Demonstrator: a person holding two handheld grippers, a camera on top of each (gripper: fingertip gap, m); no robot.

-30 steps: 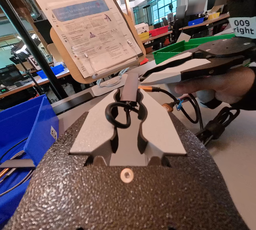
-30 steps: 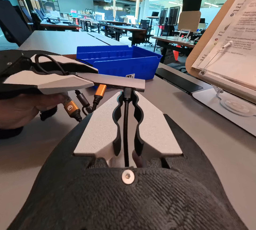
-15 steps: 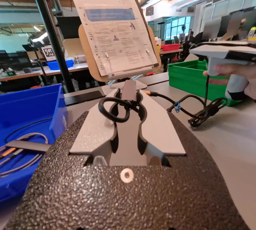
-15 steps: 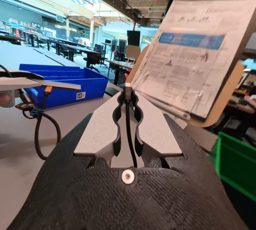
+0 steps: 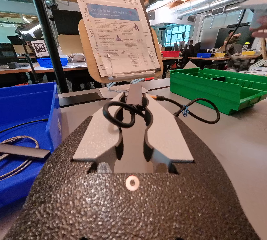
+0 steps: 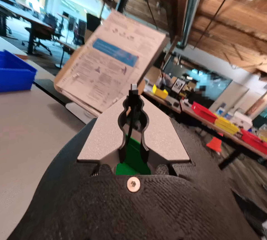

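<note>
Plainly, the left gripper [image 5: 133, 99] clamps a grey hub [image 5: 134, 94] between its fingertips, while the right gripper [image 6: 133, 99], blurred, seemingly pinches a black cable plug [image 6: 133, 93] protruding past its tips.

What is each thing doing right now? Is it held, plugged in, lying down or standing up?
left gripper: jaws shut on the grey hub.
grey hub: held, above the table.
orange-tipped cable: plugged into the hub's side, looping on the table.
right gripper: jaws shut on the black cable.
black cable: unplugged, plug tip bare.
green bin: resting on the table.
blue bin: holds cables.
paper stand: upright, tilted back.
</note>
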